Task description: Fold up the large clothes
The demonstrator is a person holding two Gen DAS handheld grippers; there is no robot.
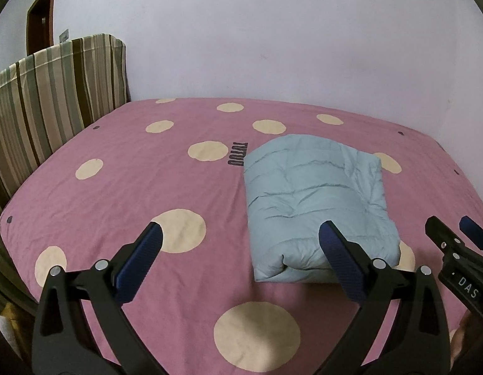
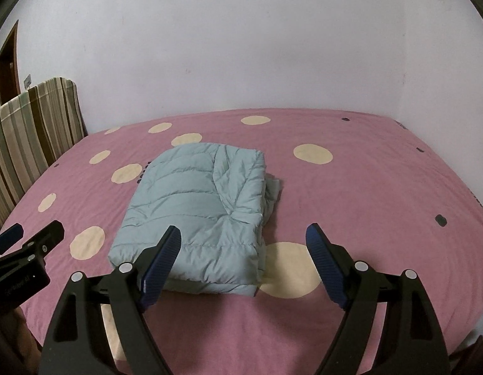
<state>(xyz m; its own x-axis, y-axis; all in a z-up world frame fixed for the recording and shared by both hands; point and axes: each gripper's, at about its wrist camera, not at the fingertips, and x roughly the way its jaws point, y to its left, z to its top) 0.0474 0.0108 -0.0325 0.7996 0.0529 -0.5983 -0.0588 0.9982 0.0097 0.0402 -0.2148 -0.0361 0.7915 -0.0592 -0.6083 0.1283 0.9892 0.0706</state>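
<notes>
**Both claws spread, jacket folded on the bed**

We hold the left claw [image 1: 241, 243] wide apart above the bed [image 1: 116, 187], gripping nothing. The folded pale blue puffer jacket [image 1: 313, 200] lies just ahead of it, toward its right finger. Our right claw [image 2: 243, 243] is spread too and holds nothing, with the jacket [image 2: 197, 212] just ahead, nearer its left finger. The pink sheet with cream dots lies flat under the bundle. Off to the left of both claws stands a striped headboard [image 1: 47, 100]; a pale wall [image 2: 241, 47] rises beyond.
</notes>
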